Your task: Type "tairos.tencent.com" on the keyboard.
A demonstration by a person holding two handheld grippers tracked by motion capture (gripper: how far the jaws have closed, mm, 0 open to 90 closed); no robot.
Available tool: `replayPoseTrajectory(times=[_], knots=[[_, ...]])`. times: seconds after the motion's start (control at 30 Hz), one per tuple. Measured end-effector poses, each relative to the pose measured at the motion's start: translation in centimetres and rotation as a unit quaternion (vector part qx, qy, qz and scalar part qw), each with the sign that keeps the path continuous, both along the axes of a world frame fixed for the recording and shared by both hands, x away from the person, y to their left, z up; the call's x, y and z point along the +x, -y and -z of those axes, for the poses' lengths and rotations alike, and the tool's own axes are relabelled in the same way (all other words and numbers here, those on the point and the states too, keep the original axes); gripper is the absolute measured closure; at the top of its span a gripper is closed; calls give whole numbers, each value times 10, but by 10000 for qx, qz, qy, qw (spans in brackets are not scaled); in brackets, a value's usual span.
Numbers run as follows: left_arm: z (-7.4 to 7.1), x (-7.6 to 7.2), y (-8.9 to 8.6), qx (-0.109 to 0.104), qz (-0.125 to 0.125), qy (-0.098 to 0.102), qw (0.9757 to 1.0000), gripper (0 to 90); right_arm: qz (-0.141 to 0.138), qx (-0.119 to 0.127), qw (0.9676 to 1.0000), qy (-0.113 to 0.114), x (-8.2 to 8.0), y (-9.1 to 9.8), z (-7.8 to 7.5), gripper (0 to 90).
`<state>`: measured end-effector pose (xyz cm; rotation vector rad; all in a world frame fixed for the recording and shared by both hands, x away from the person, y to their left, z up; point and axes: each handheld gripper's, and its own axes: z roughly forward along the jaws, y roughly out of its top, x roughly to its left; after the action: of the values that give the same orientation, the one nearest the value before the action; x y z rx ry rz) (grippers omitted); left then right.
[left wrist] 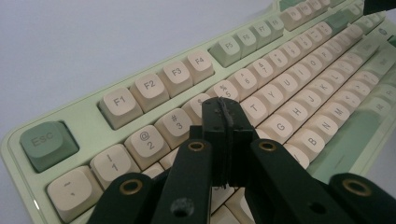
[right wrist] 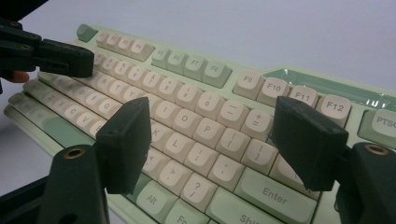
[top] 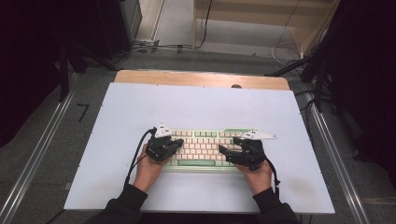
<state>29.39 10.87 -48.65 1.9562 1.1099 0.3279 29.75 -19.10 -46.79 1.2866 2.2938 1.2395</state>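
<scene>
A green and cream keyboard (top: 201, 148) lies flat on the white tabletop (top: 140, 107). It sits in the middle from side to side, closer to the near edge than the far edge.

The left gripper (top: 176, 142) hangs over the left end of the keyboard. Its fingers (left wrist: 223, 122) are squeezed tight together with nothing between them. In the left gripper view the closed tip is just above the number keys, near the 4 and 5. I cannot tell if it touches a key.

The right gripper (top: 229, 151) hangs over the right end. Its fingers (right wrist: 126, 142) are spread wide apart and hold nothing. In the right gripper view they stand on each side of the keys around P and the Enter key (right wrist: 275, 195), a little above them.

The keyboard looks stiff and hard, so it should not bend. It is likely a bit heavy for its size and will stay put when a key is pushed. The key tops look smooth, so a tip could slide off one. The keys are small and close together, so it is easy to hit the wrong one. A closed tip is good for poking one key straight down. To lift the keyboard, it would be best to take hold of its short ends or its thin front edge, not the keys, which could pop off.
</scene>
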Motion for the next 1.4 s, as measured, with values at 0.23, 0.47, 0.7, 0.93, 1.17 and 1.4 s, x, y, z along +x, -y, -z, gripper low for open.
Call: replayPoseTrajectory(times=[0.23, 0.47, 0.7, 0.93, 1.17, 1.4], knots=[[1, 1, 0, 25, -2, -37, 10000, 900, 10, -8, 10000, 5, 0, 0, 0, 271], [1, 1, 0, 32, -21, -65, 10000, 900, 11, -9, 10000, 6, 0, 0, 0, 271], [2, 2, 0, 39, -21, -74, 10000, 900, 27, -10, 10000, 2, 0, 0, 0, 271], [3, 2, 1, 59, -4, -169, 9998, 900, 26, -22, 10000, -7, 0, 0, 0, 271], [-9, -4, -7, -258, -153, 176, 9994, 601, 23, -4, 10000, -10, 1, 1, 0, 271], [-13, -5, -16, -161, -581, 471, 9971, 292, 8, -12, 10000, 12, 0, 0, 0, 273]])
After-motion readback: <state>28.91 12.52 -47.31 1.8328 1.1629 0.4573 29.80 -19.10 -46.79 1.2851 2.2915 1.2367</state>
